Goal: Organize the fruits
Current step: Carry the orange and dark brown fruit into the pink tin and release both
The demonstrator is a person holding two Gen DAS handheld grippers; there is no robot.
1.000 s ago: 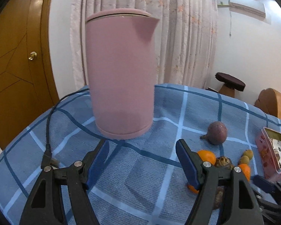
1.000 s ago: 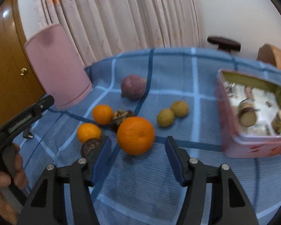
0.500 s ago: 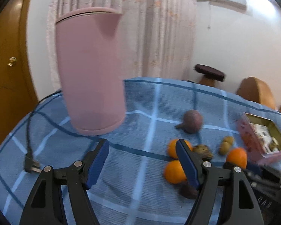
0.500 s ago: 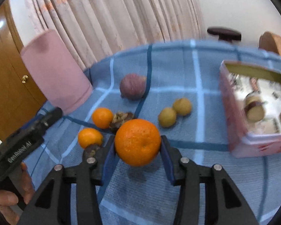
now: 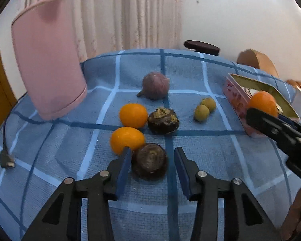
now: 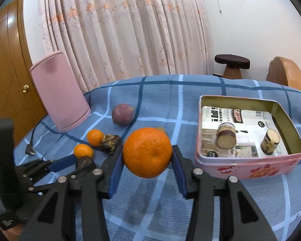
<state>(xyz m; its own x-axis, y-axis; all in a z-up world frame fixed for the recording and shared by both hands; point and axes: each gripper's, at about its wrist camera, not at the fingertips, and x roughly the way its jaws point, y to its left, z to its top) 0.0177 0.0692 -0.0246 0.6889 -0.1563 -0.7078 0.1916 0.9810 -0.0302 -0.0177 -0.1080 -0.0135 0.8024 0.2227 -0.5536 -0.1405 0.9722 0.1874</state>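
My left gripper [image 5: 152, 150] sits low over the blue checked cloth, its jaws closing around a dark brown round fruit [image 5: 149, 161]. The left pad is at the fruit's side, while a small gap shows at the right pad. My right gripper [image 6: 147, 154] is shut on a large orange [image 6: 147, 146] and holds it above the cloth, just left of the pink tin [image 6: 240, 168]. Two small oranges [image 5: 133, 115] [image 5: 127, 139], a wrinkled dark fruit [image 5: 163, 120], a purple fruit [image 5: 155, 88] and two small greenish fruits [image 5: 205, 109] lie on the cloth.
A tall pink kettle [image 5: 48, 60] stands at the back left, its cable plug [image 5: 7, 158] lying near the cloth's left edge. The open pink tin holds two small jars [image 6: 226, 138] on printed paper. A stool [image 6: 231, 62] and a chair stand beyond the table.
My left gripper swung right and down from the kettle to the fruits, and its jaws narrowed around the dark fruit. My right gripper shut on the large orange and lifted it.
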